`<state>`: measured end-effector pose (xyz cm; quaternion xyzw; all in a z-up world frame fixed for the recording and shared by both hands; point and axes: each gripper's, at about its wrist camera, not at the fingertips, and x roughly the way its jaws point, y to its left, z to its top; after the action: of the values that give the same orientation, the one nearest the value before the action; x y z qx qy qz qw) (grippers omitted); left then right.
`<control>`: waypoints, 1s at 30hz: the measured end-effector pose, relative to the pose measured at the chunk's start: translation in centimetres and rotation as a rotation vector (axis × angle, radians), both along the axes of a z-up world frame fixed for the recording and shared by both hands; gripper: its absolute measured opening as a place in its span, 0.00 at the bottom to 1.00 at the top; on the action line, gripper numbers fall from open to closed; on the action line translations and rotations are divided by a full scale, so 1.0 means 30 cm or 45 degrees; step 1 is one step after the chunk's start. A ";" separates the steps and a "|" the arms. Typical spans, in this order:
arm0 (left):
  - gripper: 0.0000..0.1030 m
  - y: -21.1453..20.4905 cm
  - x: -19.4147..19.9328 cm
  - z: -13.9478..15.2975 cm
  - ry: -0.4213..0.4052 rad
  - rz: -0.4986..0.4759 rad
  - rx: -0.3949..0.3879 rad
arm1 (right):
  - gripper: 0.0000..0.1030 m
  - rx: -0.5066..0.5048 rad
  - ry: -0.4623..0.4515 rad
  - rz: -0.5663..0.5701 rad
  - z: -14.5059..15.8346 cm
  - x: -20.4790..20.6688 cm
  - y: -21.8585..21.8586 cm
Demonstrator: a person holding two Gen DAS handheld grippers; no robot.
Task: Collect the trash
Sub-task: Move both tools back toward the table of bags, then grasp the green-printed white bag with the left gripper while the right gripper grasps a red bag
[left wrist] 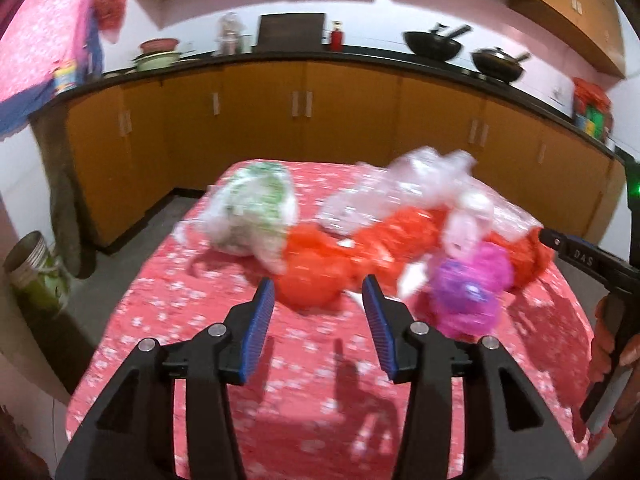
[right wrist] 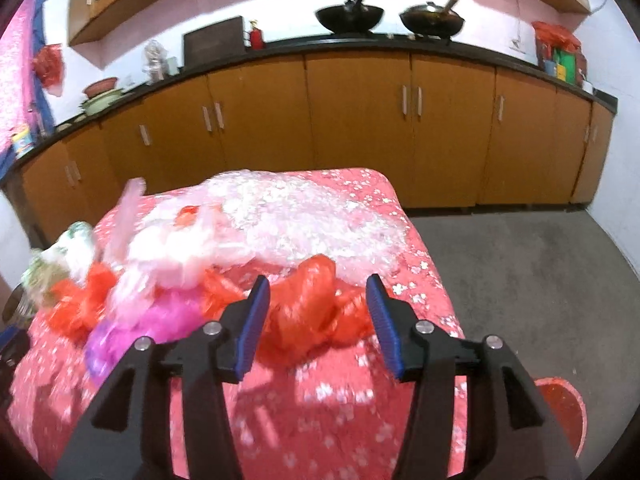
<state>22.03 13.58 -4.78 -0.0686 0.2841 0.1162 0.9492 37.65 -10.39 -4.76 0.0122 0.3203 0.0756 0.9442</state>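
Reaching toward the heap of plastic bags [left wrist: 372, 232] piled mid-table on the red cloth [left wrist: 200, 340], you have both the left gripper [left wrist: 319, 320] and right gripper [right wrist: 318, 316] parted and empty, so close on one loose fold before lifting.

Heap of plastic bags [left wrist: 360, 240] on the table [left wrist: 200, 340] — counter cabinets [left wrist: 304, 120] behind, floor bucket [right wrist: 560, 408] right.

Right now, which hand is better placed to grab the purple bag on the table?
Left. Its fingers stand open beside the purple bag. From the right gripper, that bag lies off left; a red bag sits ahead.
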 end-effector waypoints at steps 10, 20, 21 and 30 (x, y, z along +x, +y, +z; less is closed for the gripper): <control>0.49 0.095 0.049 -0.012 -0.022 0.045 -0.024 | 0.21 0.004 0.084 0.039 -0.065 0.005 -0.001; 0.49 0.167 0.147 0.025 -0.032 0.115 -0.023 | 0.21 -0.020 0.084 0.039 -0.064 0.001 0.021; 0.49 0.163 0.157 0.024 -0.026 0.119 -0.008 | 0.21 -0.019 0.084 0.039 -0.064 -0.001 0.021; 0.21 0.225 0.222 -0.045 0.096 0.181 -0.102 | 0.21 -0.006 0.088 0.037 -0.069 -0.001 0.018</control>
<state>28.68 20.32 -6.12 -0.1220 0.3185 0.1744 0.9237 37.62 -9.85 -6.84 0.0080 0.3530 0.0880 0.9314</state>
